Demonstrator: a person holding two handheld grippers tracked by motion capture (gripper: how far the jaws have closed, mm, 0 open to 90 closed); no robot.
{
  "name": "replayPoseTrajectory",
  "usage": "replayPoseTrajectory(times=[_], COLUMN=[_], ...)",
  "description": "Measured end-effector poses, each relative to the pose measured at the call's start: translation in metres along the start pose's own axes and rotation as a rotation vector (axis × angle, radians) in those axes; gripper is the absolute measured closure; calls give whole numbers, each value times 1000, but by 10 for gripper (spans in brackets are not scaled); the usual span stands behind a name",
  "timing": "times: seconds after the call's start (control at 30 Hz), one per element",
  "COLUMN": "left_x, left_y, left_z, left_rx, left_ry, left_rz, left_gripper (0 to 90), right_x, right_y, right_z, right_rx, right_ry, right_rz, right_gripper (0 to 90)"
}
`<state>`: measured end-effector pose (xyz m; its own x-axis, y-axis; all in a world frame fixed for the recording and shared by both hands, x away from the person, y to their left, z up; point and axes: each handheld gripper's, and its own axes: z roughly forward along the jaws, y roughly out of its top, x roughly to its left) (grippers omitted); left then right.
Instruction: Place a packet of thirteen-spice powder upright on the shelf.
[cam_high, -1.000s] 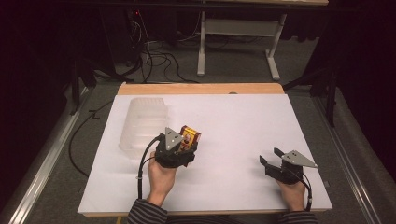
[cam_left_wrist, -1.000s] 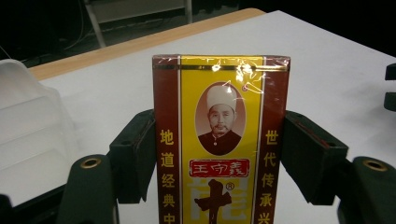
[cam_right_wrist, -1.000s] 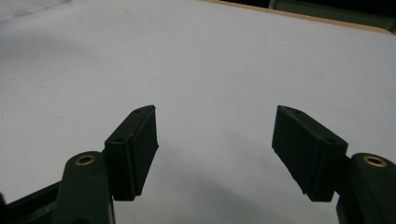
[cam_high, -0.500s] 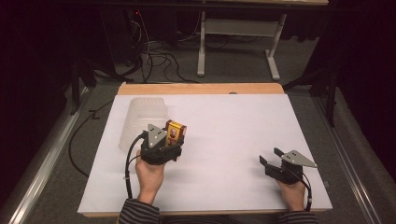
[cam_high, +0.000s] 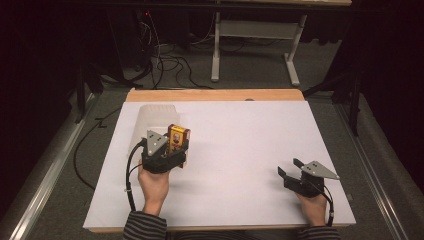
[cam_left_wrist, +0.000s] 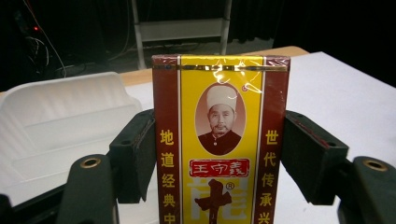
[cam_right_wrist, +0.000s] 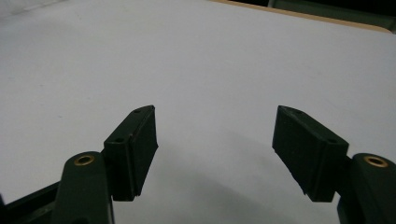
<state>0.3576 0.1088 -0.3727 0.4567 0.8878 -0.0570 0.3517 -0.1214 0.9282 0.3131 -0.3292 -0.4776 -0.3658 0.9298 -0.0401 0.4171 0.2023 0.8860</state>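
Observation:
My left gripper (cam_high: 176, 146) is shut on a yellow and dark red box (cam_high: 178, 138) printed with a portrait and Chinese characters. In the left gripper view the box (cam_left_wrist: 219, 140) stands upright with both black pads pressed on its red side strips. It hangs just right of a clear plastic tray (cam_high: 150, 121) at the table's left. My right gripper (cam_high: 289, 167) rests low at the front right of the white table (cam_high: 250, 130), open. Between its jaws in the right gripper view (cam_right_wrist: 215, 149) lies bare white surface.
The clear tray (cam_left_wrist: 65, 121) has ribbed walls and lies close behind the held box, on its left. A wooden strip (cam_high: 215, 95) edges the far side of the table. Beyond it are a dark floor, cables and a metal stand (cam_high: 255, 45).
My left hand has carried the box leftward and a little farther back, closer to the clear tray. The right hand has stayed where it was.

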Motion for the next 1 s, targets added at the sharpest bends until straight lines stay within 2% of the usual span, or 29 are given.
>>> replayPoseTrajectory(times=[0.23, 0.53, 0.83, 1.0], left_x=[5, 18, 31, 36], left_y=[3, 0, -9, -13], left_z=[1, 7, 7, 6], left_rx=[-19, 6, 20, 15], left_ry=[27, 90, 137, 146], left_rz=[-2, 7, -18, -35], left_gripper=[329, 329, 328, 328], right_x=[0, 0, 1, 1], right_y=[0, 0, 0, 0], right_z=[0, 0, 1, 1], right_rx=[1, 0, -1, 0], right_ry=[-1, -3, -7, -7], right_rz=[-5, -5, -15, -16], right_gripper=[312, 311, 311, 310])
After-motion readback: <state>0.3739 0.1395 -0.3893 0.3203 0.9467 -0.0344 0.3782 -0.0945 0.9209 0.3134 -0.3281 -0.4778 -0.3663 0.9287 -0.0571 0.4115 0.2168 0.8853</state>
